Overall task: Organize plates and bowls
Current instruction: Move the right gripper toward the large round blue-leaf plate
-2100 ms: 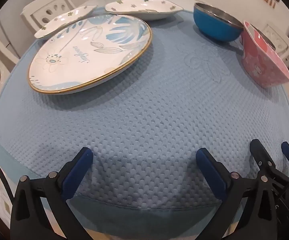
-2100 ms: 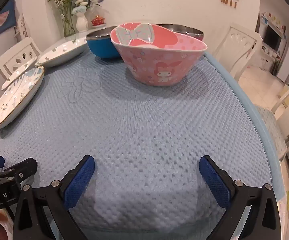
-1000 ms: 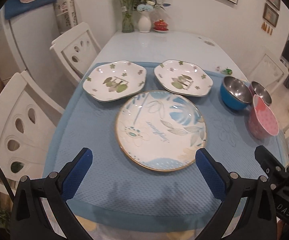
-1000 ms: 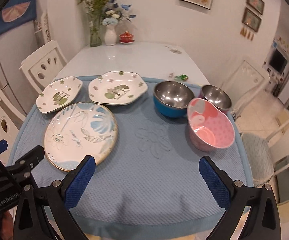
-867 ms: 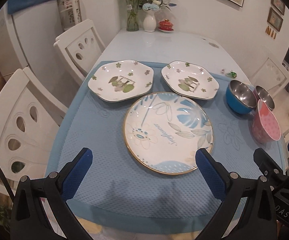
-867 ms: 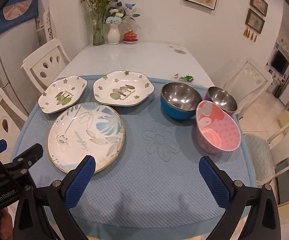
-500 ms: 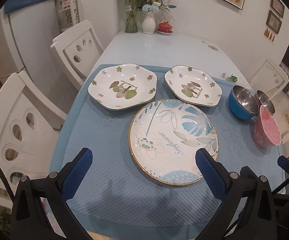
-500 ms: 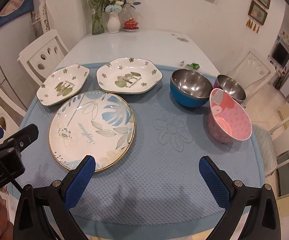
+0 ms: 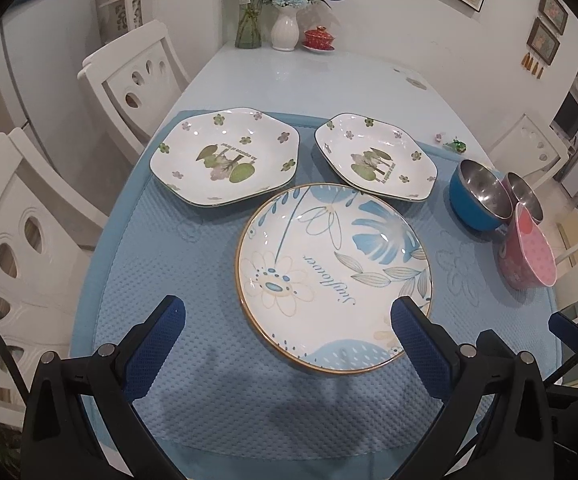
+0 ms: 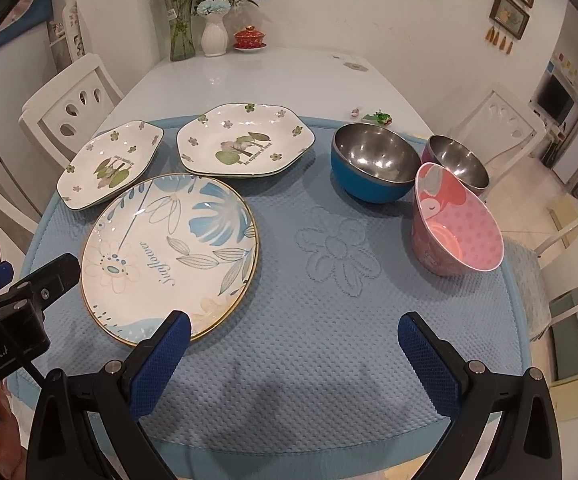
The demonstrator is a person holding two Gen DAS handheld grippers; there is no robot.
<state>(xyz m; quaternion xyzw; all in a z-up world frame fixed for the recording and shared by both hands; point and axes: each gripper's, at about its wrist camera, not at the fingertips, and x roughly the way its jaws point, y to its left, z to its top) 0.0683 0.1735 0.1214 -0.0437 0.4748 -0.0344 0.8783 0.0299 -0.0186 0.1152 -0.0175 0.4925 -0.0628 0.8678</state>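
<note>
A large round blue-flowered plate [image 9: 333, 276] [image 10: 169, 254] lies on the blue mat [image 9: 193, 248]. Behind it lie two white hexagonal plates with green prints, the left one [image 9: 225, 154] [image 10: 111, 162] and the right one [image 9: 375, 156] [image 10: 245, 142]. At the right stand a blue steel bowl [image 9: 477, 198] [image 10: 373, 162], a smaller steel bowl [image 10: 455, 162] and a tilted pink bowl [image 9: 529, 252] [image 10: 455, 220]. My left gripper [image 9: 287, 344] is open and empty above the near edge of the round plate. My right gripper [image 10: 295, 354] is open and empty above the mat's front.
White chairs [image 9: 133, 76] stand on the left and white chairs [image 10: 497, 128] on the right of the table. Vases of flowers [image 10: 213, 28] and a red lidded cup [image 10: 249, 38] stand at the far end. A small green trinket [image 10: 379, 117] lies behind the blue bowl.
Both grippers have risen from close over the mat to a high view of the whole table, then drifted a little forward. Nothing on the table has moved.
</note>
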